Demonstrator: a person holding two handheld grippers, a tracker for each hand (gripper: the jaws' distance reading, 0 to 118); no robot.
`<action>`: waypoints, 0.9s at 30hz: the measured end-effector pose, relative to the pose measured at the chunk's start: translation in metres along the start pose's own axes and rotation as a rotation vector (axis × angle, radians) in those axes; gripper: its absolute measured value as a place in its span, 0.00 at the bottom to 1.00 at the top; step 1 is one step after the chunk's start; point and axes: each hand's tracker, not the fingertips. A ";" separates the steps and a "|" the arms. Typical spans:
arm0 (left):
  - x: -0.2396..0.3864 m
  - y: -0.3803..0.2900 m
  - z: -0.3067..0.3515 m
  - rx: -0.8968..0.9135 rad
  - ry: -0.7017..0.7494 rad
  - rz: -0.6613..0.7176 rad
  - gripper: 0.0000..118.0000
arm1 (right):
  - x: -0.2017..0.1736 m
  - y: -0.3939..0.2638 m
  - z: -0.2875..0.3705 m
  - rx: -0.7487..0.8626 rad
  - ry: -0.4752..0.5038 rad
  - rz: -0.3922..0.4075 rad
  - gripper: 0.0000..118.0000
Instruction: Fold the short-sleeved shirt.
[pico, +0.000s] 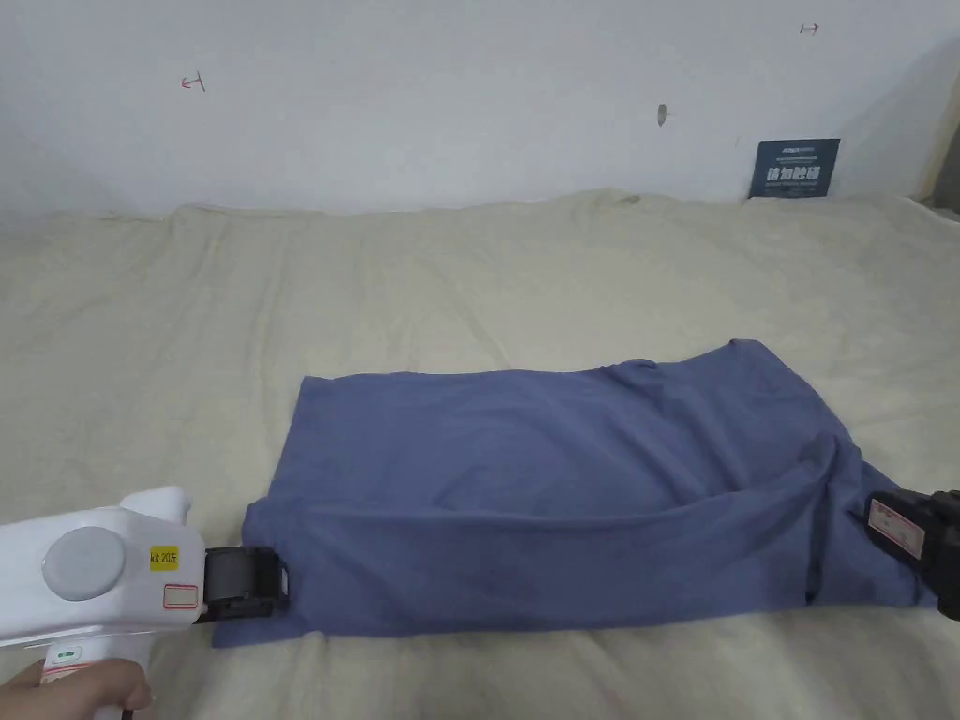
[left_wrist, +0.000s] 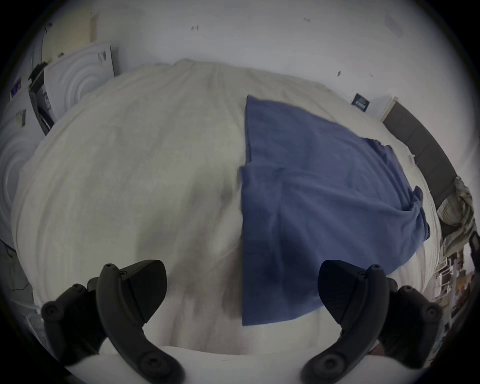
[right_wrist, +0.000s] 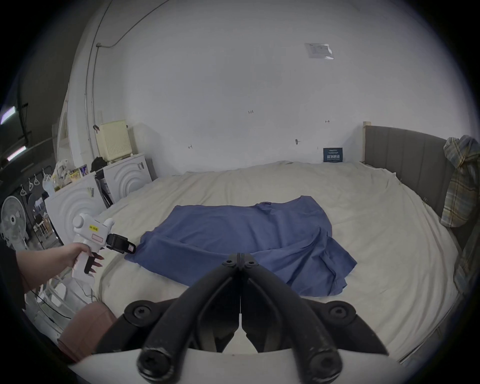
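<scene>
both tongs flank blue shirt (pico: 562, 487): left tongs (pico: 281, 583) agape, right tongs (right_wrist: 240, 256) closed, empty

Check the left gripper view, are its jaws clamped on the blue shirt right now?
No, the left gripper has its jaws spread wide apart, with nothing pinched between them above the blue shirt.

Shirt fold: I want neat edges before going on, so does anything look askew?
Yes. The shirt is bunched at its right end, with loose folds flaring out, while the left edge lies straight.
</scene>
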 end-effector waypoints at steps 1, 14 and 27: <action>-0.001 -0.001 -0.006 -0.009 0.014 -0.009 0.98 | 0.000 0.000 -0.002 -0.005 -0.002 0.000 0.00; 0.051 -0.014 0.004 0.007 0.085 -0.270 0.36 | 0.016 -0.001 -0.011 0.016 -0.016 -0.043 0.00; 0.046 -0.009 0.032 0.066 0.012 -0.172 0.04 | 0.128 0.032 -0.073 -0.414 -0.157 -0.256 0.71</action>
